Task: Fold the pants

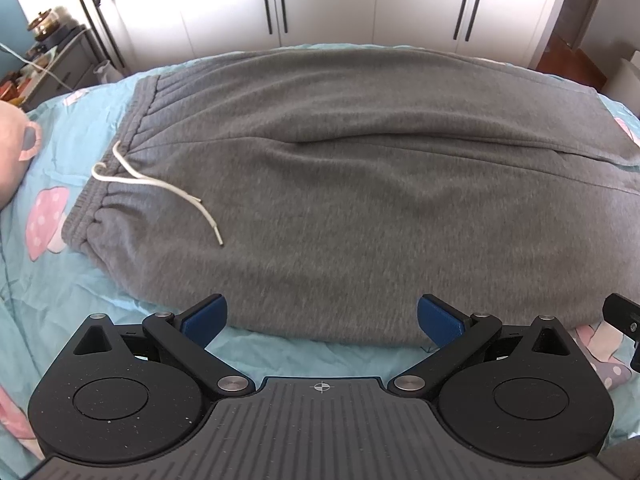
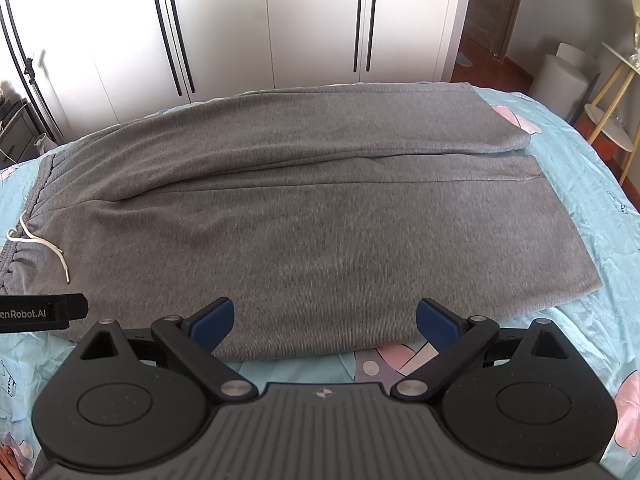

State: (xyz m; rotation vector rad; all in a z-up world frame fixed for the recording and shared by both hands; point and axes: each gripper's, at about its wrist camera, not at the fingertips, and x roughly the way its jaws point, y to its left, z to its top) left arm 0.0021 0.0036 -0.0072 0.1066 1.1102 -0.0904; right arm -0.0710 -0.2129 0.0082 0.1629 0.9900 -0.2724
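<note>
Grey pants (image 1: pixel 340 184) lie spread flat on the blue bedsheet (image 1: pixel 52 152), filling mid-frame.

Left gripper (image 1: pixel 322 316) and right gripper (image 2: pixel 324 318) both gape wide, released, apparently just above the near hem; white drawstring (image 1: pixel 160 184) trails at frame left.

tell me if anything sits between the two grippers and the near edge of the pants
Nothing visible does. Left gripper and right gripper are both open at the near edge of the grey pants, with only blue bedsheet beneath.
</note>
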